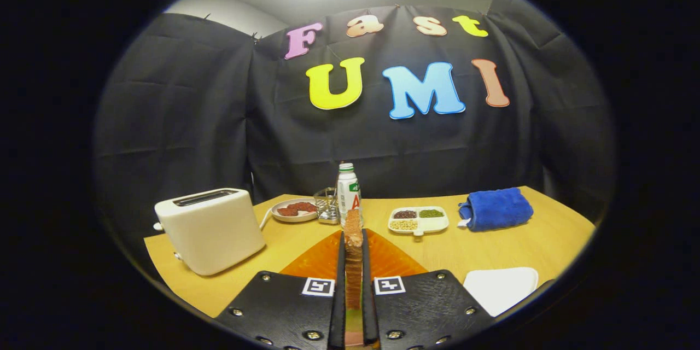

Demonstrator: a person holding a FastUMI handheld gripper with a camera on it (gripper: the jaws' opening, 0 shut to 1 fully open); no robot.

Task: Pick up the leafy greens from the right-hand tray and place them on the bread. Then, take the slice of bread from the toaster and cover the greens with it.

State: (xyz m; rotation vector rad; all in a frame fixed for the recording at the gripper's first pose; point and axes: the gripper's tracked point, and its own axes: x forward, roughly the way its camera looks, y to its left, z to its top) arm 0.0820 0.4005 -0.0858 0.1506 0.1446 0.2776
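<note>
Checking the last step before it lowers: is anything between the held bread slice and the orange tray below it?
Nothing visible. The gripper is shut on the bread slice edge-on, directly over the orange tray; the fingers hide the tray's middle.

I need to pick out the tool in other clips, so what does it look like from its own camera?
The tool shows two broad flat plates with a textured surface, studded with round metal screws along their edges. Each plate carries a small square black-and-white marker near its inner corner. Two narrow upright fingers run forward between the plates.

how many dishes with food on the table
2: a round plate of reddish food beside the toaster, and a divided tray left of the blue towel. The claw grips bread.
</note>
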